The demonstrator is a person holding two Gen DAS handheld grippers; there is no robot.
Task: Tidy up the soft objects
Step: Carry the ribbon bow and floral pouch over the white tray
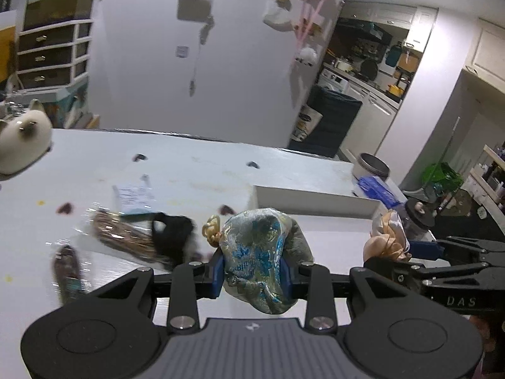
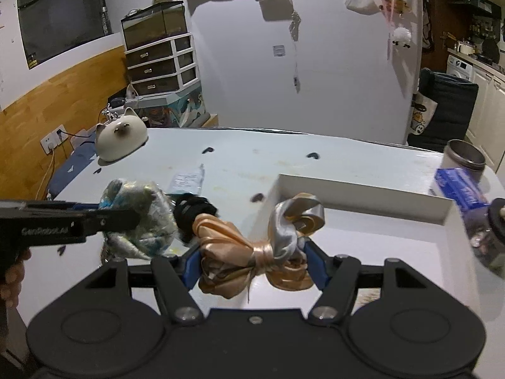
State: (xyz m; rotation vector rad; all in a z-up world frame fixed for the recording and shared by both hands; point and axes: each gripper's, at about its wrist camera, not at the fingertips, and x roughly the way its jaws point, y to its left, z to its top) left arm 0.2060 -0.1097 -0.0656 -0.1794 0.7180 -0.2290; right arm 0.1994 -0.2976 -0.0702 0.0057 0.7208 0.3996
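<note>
My left gripper [image 1: 252, 271] is shut on a blue and gold brocade pouch [image 1: 258, 252] and holds it above the white table, just left of the white tray [image 1: 315, 202]. The pouch also shows at the left of the right wrist view [image 2: 142, 218]. My right gripper [image 2: 255, 268] is shut on a peach and silver satin bow [image 2: 252, 252] over the tray's near left corner [image 2: 363, 195]. The bow shows at the right of the left wrist view [image 1: 385, 240]. A black soft item [image 1: 173, 230] lies on the table left of the pouch.
A wrapped brown item [image 1: 123, 233] and a dark slim item [image 1: 68, 271] lie on the table at left, with a paper slip [image 1: 132, 195] behind. A cat-shaped ceramic [image 2: 120, 139] stands far left. A metal tin [image 2: 467, 158], a blue box [image 2: 457, 189] and a jar [image 2: 489, 237] stand right.
</note>
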